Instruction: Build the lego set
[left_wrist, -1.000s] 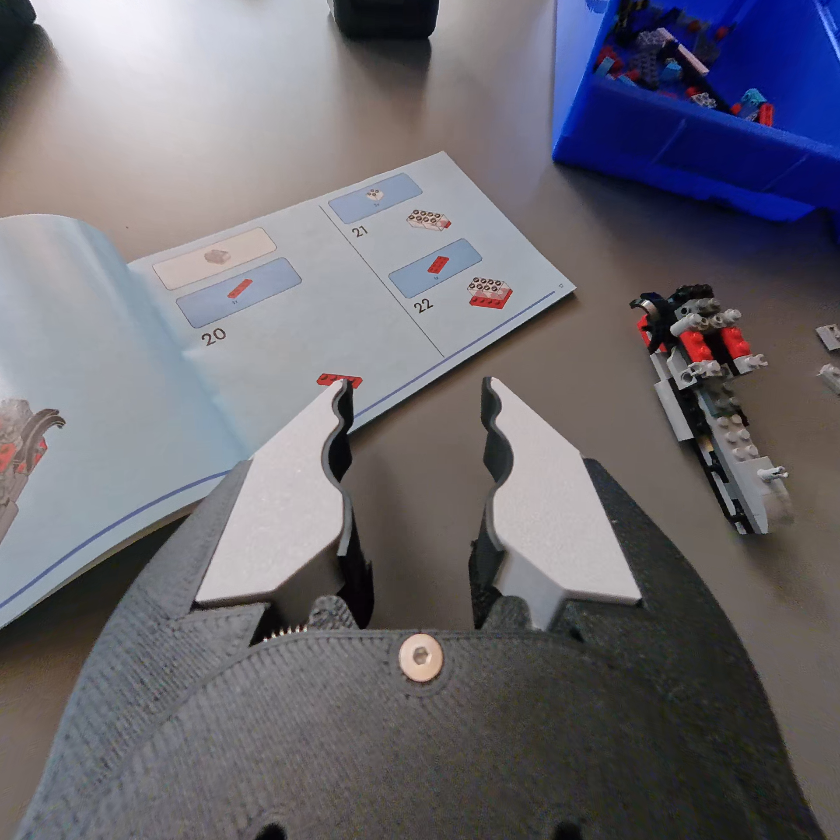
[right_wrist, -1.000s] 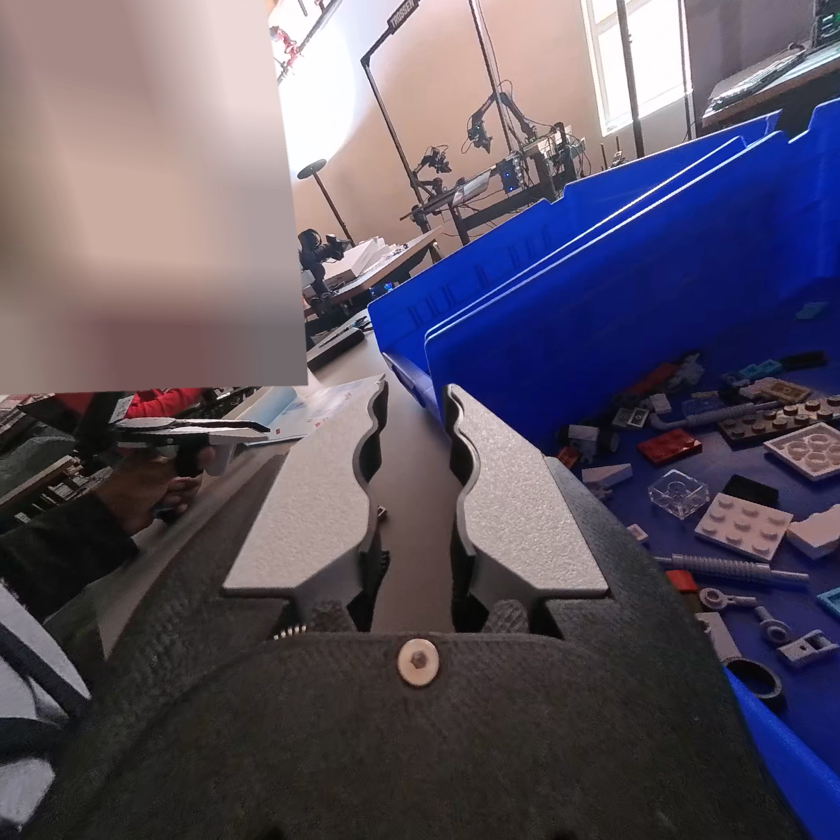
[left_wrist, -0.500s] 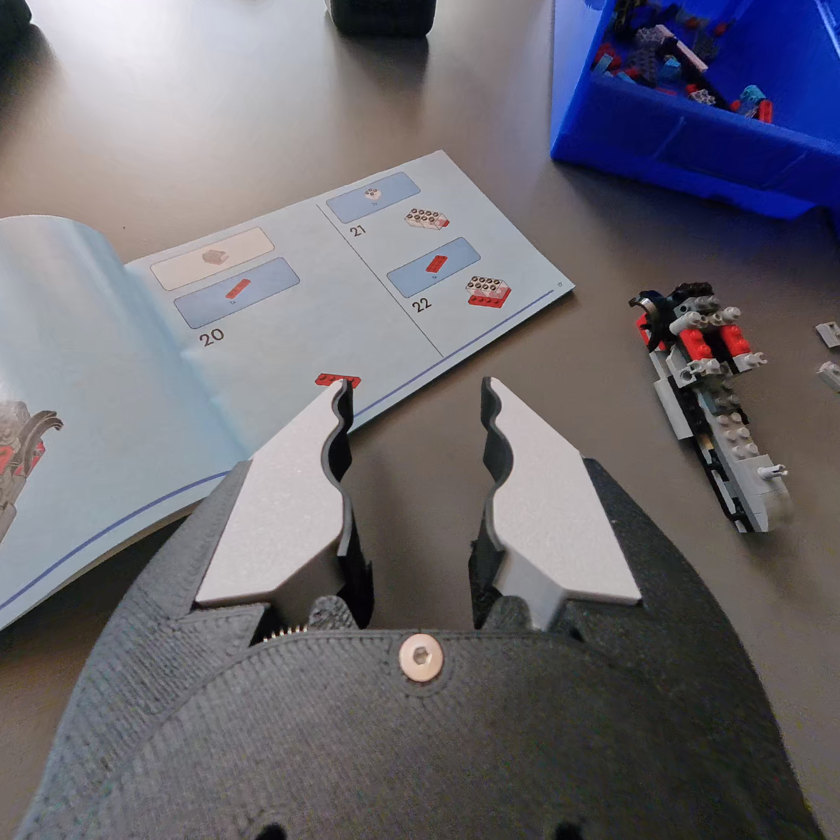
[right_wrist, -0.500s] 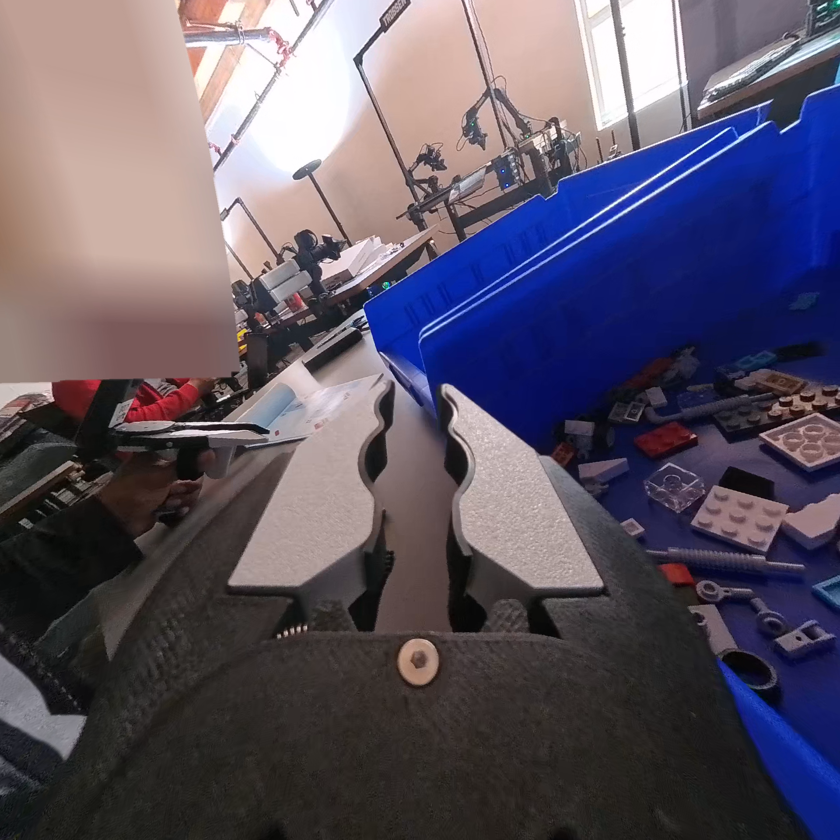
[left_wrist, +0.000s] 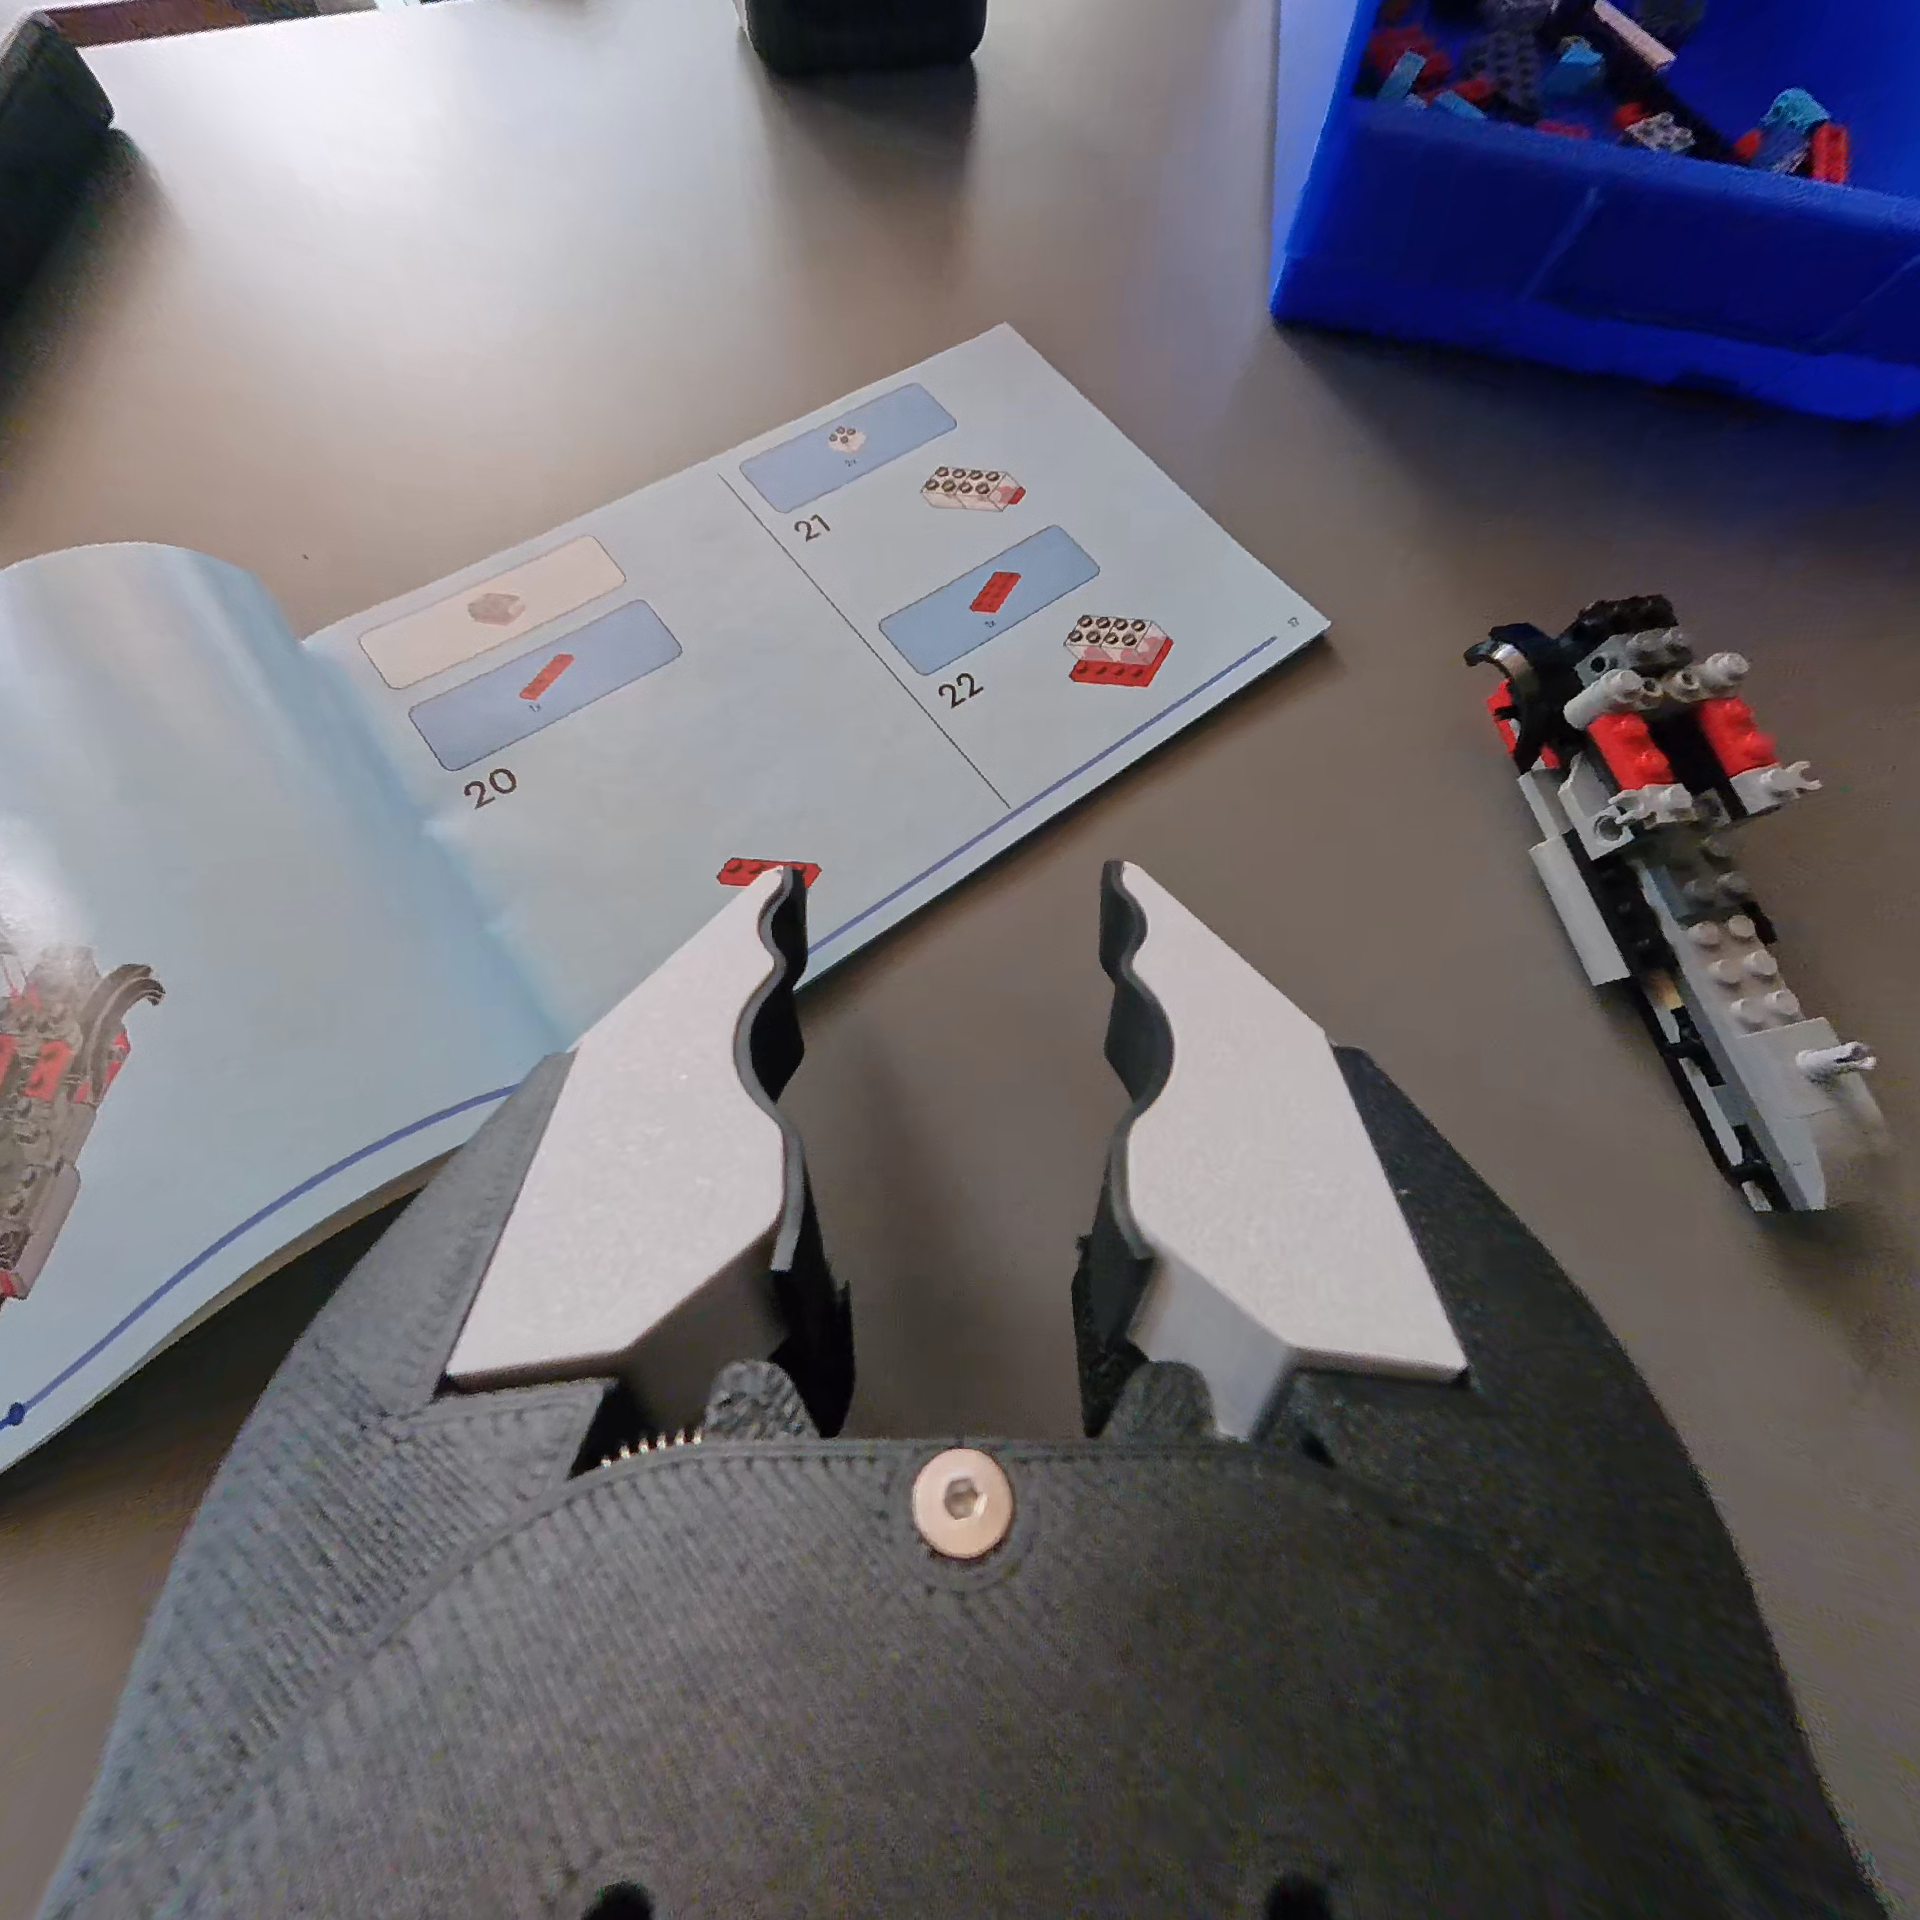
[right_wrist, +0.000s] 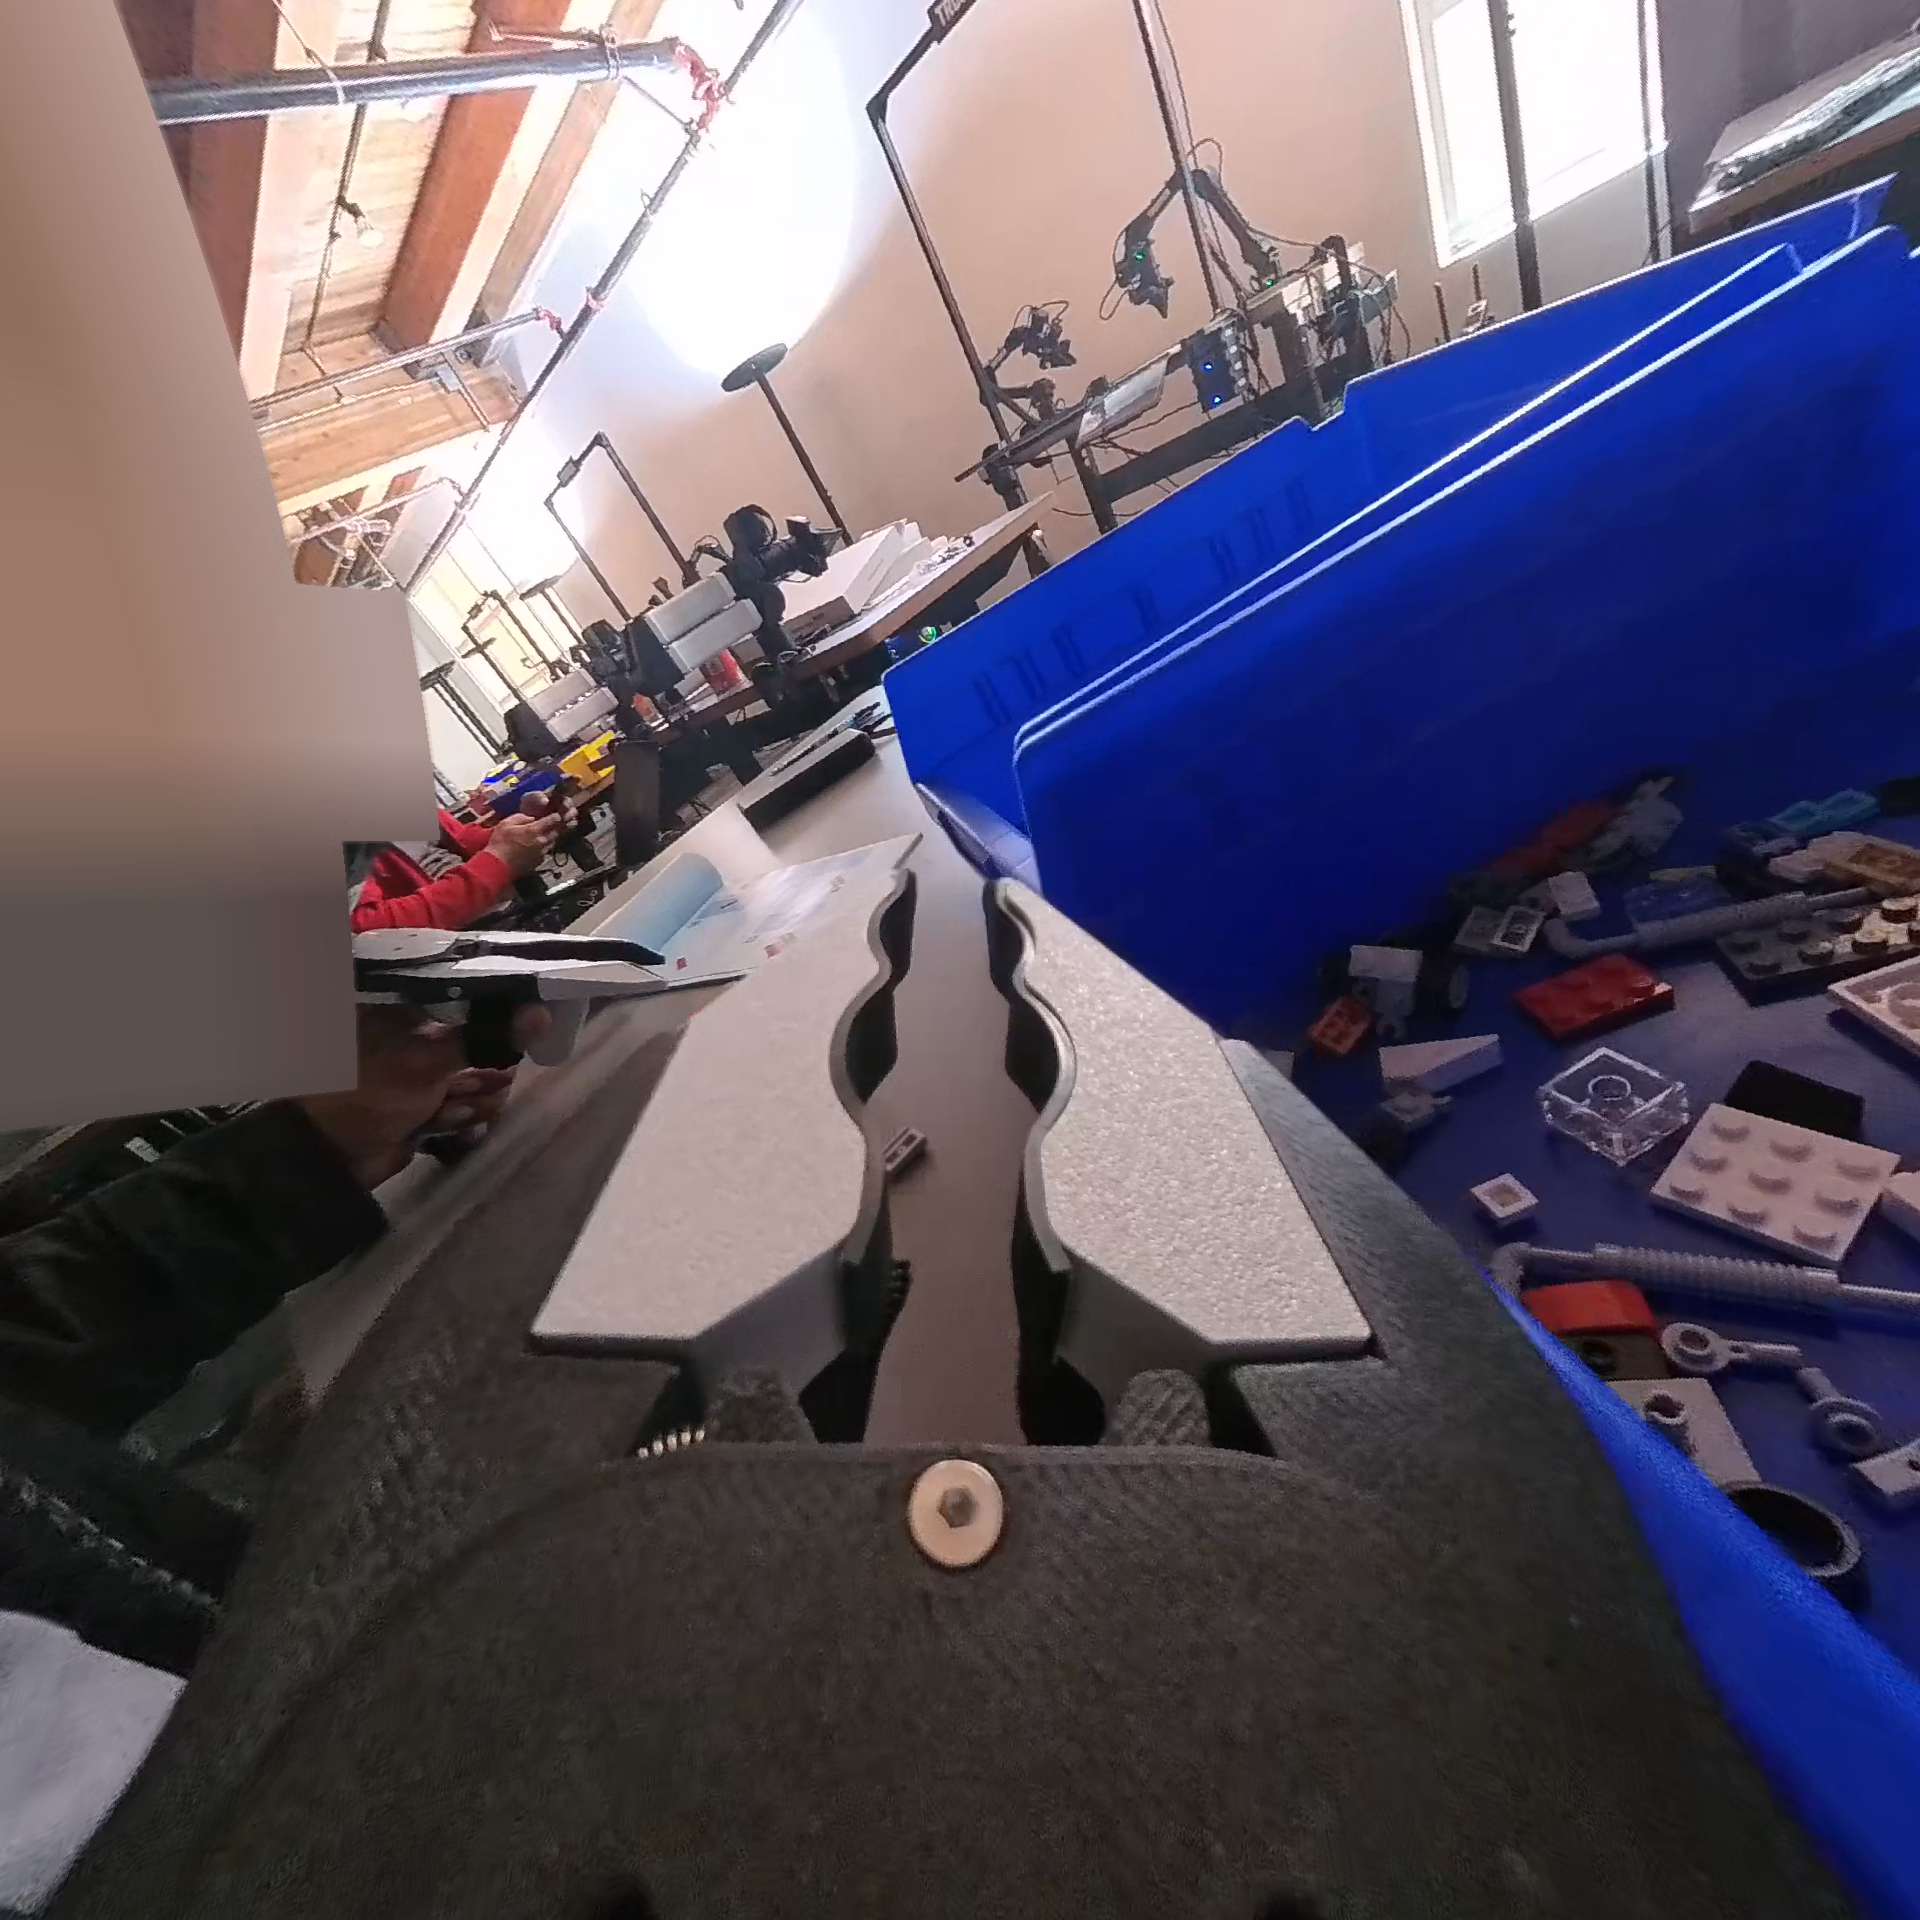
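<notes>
My left gripper (left_wrist: 948, 883) is open and empty, low over the table at the near edge of the open instruction booklet (left_wrist: 623, 665). Its left fingertip (left_wrist: 774, 894) partly covers a small red plate (left_wrist: 743, 871) lying on the page. The partly built grey, black and red model (left_wrist: 1683, 904) lies on the table to the right. My right gripper (right_wrist: 951, 888) is empty, its jaws a narrow gap apart, beside the blue bin (right_wrist: 1351, 831) of loose pieces. A tiny grey piece (right_wrist: 904, 1148) lies on the table between its fingers.
The blue bin (left_wrist: 1558, 239) stands at the far right in the left wrist view. A black object (left_wrist: 862, 31) sits at the table's far edge. In the right wrist view a hand holds the left gripper (right_wrist: 520, 951) at the left, near the booklet (right_wrist: 769, 894). The grippers' ends are close to 35 cm from one another. My left tips are roughly 30 cm from the black object (left_wrist: 862, 31).
The right gripper's jaws have narrowed a little and its view has tilted, bringing the tiny grey piece into sight between the fingers. The left gripper has hardly moved.
</notes>
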